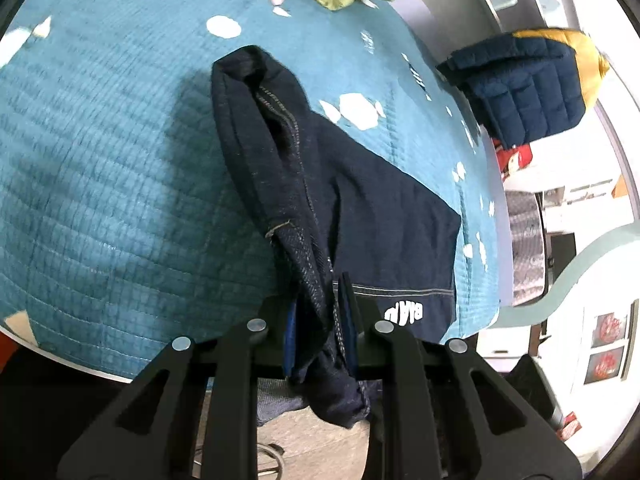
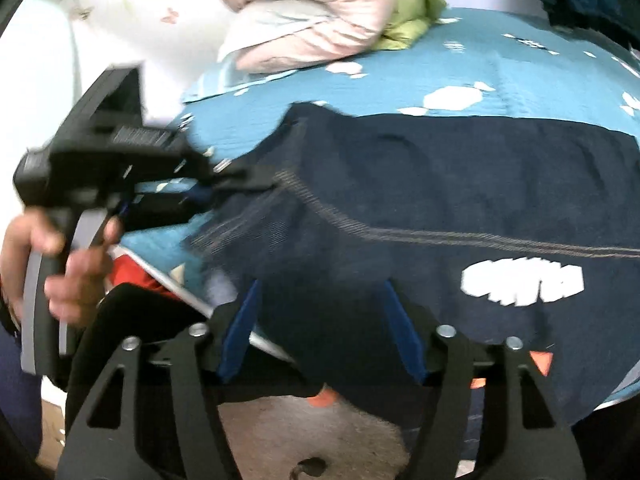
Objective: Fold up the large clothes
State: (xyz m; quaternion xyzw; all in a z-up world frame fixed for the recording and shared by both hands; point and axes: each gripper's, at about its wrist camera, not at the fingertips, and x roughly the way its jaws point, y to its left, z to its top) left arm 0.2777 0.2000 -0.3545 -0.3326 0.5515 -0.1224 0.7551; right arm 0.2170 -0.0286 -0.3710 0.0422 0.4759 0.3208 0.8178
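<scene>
A dark navy garment (image 1: 372,208) with grey stitching and a white logo lies on the teal quilted bed cover (image 1: 100,160). My left gripper (image 1: 320,316) is shut on a bunched edge of it, which it holds lifted off the bed near the front edge. In the right wrist view the same garment (image 2: 460,184) spreads across the bed cover (image 2: 520,68) with its white logo (image 2: 522,282) near the front. My right gripper (image 2: 320,292) is open, its blue pads either side of the garment's hanging front edge. The left gripper (image 2: 236,178) shows at left, pinching the garment's corner.
A pile of pink and lime-green padded clothes (image 2: 340,12) lies at the far end of the bed. A navy and yellow quilted jacket (image 1: 532,88) sits at the right. The bed's front edge runs just below both grippers, with floor (image 2: 304,436) beneath.
</scene>
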